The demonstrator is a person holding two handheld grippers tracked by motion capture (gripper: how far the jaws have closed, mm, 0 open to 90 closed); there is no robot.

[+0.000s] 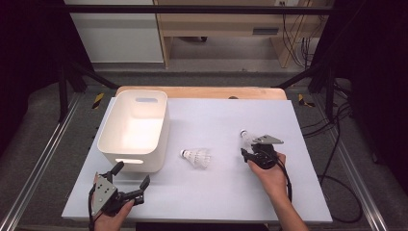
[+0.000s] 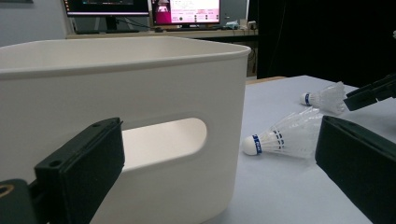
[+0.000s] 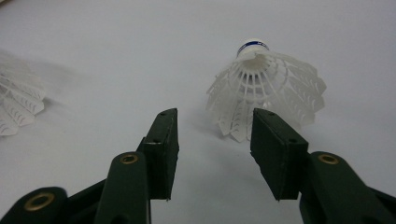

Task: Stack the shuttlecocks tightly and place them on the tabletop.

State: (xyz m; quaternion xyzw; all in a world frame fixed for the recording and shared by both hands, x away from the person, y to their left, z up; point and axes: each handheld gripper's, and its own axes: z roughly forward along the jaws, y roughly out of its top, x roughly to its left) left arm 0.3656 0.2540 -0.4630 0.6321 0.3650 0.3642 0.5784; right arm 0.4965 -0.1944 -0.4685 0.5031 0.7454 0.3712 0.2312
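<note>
A white shuttlecock (image 1: pixel 246 136) (image 3: pixel 266 88) lies on the white table top at the right, cork end away from me. My right gripper (image 1: pixel 248 146) (image 3: pixel 215 121) is just behind its skirt; the jaws are open and nothing is pressed between the pads. A second shuttlecock (image 1: pixel 197 157) (image 2: pixel 280 137) (image 3: pixel 16 100) lies mid-table beside the white bin (image 1: pixel 105 126) (image 2: pixel 140 93). My left gripper (image 1: pixel 132 173) (image 2: pixel 222 140) stands wide open at the bin's near end, facing its handle slot and holding nothing. The far shuttlecock (image 2: pixel 324 97) and a tip of the right gripper (image 2: pixel 373 91) also appear in the left gripper view.
The white table top (image 1: pixel 216 192) rests on a wooden board whose edge shows at the back (image 1: pixel 202 91). Black frame rails run along both sides, and cables lie on the floor at the right (image 1: pixel 337 183).
</note>
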